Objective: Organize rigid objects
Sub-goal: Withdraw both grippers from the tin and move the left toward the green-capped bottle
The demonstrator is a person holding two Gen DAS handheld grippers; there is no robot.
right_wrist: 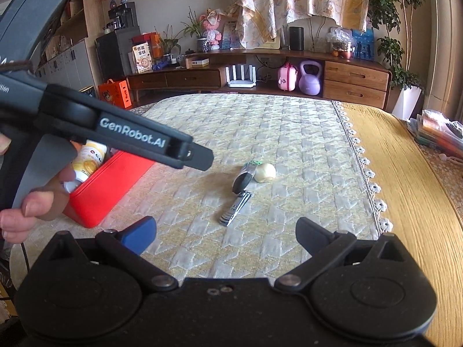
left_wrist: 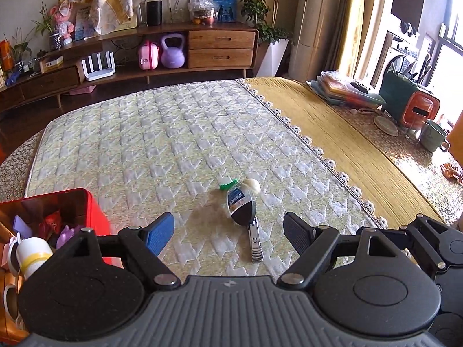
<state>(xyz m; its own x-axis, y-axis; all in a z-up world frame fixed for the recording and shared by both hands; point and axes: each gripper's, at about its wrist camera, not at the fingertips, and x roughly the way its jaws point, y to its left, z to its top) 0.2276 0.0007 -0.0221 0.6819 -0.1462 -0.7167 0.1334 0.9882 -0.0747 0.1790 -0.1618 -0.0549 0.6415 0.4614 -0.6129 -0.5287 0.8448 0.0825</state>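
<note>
Both hand-held grippers hang released and empty over a quilted mat: left gripper (left_wrist: 228,232), right gripper (right_wrist: 225,235). Just ahead lie nail clippers (left_wrist: 255,243), touching a small bottle (left_wrist: 241,206) with a pale round ball (left_wrist: 253,185) beside it. Left, a red box (left_wrist: 95,217) already holds several items. Three pieces seem left to put away.

One bottle (left_wrist: 241,204), one clipper (left_wrist: 255,241), one bin (left_wrist: 95,217).
</note>
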